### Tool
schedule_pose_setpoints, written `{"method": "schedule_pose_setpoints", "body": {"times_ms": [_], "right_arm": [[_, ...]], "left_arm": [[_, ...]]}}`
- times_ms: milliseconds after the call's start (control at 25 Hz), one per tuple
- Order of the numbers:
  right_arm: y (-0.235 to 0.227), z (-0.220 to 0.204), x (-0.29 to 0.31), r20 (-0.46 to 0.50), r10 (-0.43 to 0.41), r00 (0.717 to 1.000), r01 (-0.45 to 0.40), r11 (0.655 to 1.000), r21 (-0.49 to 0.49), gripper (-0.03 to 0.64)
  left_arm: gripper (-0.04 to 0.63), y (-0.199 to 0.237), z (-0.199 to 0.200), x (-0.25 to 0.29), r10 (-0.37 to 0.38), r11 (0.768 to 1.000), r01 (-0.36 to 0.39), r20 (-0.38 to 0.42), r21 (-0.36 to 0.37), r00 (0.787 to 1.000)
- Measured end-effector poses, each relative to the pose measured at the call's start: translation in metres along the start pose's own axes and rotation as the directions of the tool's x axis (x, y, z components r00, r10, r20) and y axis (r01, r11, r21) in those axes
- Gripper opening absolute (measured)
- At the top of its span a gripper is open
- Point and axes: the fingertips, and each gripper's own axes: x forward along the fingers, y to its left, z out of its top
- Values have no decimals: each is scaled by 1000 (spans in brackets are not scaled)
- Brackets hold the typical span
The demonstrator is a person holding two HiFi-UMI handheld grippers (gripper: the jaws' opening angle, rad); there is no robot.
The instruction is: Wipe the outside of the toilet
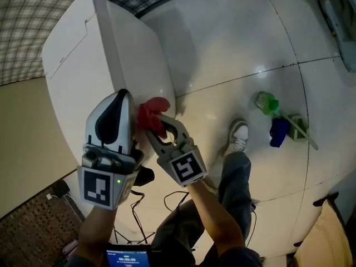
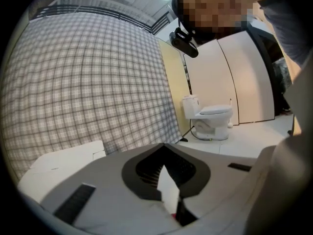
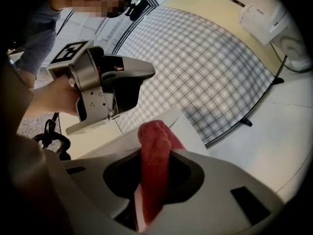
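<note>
The toilet's white body [image 1: 94, 54] fills the upper left of the head view. My right gripper [image 1: 160, 119] is shut on a red cloth [image 1: 151, 112], which it holds against the toilet's side near the lower edge. In the right gripper view the cloth [image 3: 155, 146] stands bunched up between the jaws, with the white toilet top [image 3: 188, 129] just behind. My left gripper [image 1: 123, 98] hovers just left of the cloth, jaws together and nothing held. It points at the plaid wall, with the toilet [image 2: 63, 160] below it at the left.
A green-headed brush [image 1: 268, 103] with its holder [image 1: 298, 128] and a blue object [image 1: 278, 131] lie on the tiled floor at right. The person's shoe [image 1: 239, 135] stands nearby. Black cables [image 1: 139, 204] trail below. A plaid wall [image 1: 33, 26] backs the toilet. A second toilet [image 2: 211, 121] stands far off.
</note>
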Motion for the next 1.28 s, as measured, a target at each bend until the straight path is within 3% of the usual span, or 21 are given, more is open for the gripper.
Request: {"method": "schedule_pose_setpoints", "body": {"times_ms": [160, 400, 640, 800, 1080, 1200, 1280], "right_arm": [[-42, 33, 34, 28, -8, 1000, 8, 1000, 5, 84], [-155, 78, 138, 92, -14, 996, 15, 1000, -14, 84], [-209, 66, 227, -2, 99, 995, -99, 995, -13, 84], [-235, 52, 246, 12, 66, 998, -67, 995, 74, 84], [-202, -2, 196, -41, 77, 996, -73, 993, 95, 84], [-172, -37, 157, -65, 70, 995, -64, 993, 96, 84], [-151, -61, 129, -65, 47, 997, -40, 995, 95, 84]], "left_arm": [[12, 5, 14, 35, -5, 1000, 6, 49, -21, 999], [12, 49, 13, 116, 67, 997, -65, 54, -37, 996], [12, 77, -30, 175, 126, 991, -125, 23, -48, 992], [12, 85, -67, 186, 179, 980, -181, -34, -86, 983], [14, 77, -102, 161, 209, 976, -214, -95, -47, 973], [12, 59, -118, 133, 215, 970, -228, -133, -89, 967], [12, 36, -122, 115, 179, 974, -194, -127, -120, 976]]}}
